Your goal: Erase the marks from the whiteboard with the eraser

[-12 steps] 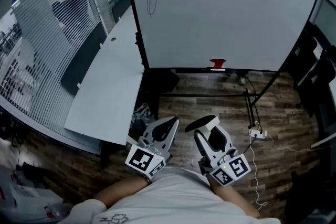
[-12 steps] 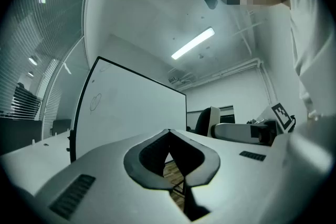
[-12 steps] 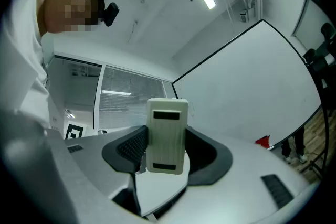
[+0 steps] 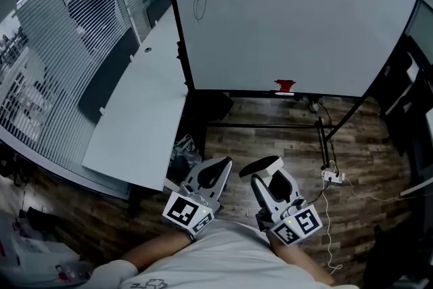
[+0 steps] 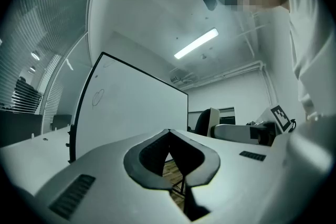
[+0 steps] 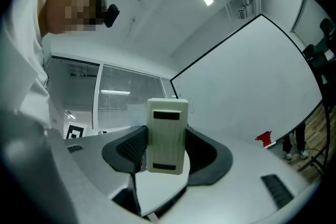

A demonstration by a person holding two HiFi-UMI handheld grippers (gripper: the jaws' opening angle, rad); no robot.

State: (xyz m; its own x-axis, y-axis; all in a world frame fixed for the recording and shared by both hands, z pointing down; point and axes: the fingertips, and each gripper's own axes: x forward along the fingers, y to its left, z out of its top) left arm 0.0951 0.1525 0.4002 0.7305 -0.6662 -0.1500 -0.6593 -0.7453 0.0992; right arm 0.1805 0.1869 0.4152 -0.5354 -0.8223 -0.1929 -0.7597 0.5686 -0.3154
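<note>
Bare floor (image 4: 260,145) up to the whiteboard (image 4: 291,17), table (image 4: 139,112) close left, stand bar (image 4: 327,139) right.

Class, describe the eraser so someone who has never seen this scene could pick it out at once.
Find the big whiteboard, then look down to the two hand-held grippers close to the person. The eraser is the pale rectangular block with two dark slots clamped in the right hand-held gripper; the left hand-held gripper is shut on nothing.

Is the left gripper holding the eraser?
No, the left gripper's jaws are shut together on nothing; the eraser sits clamped in the right gripper.
</note>
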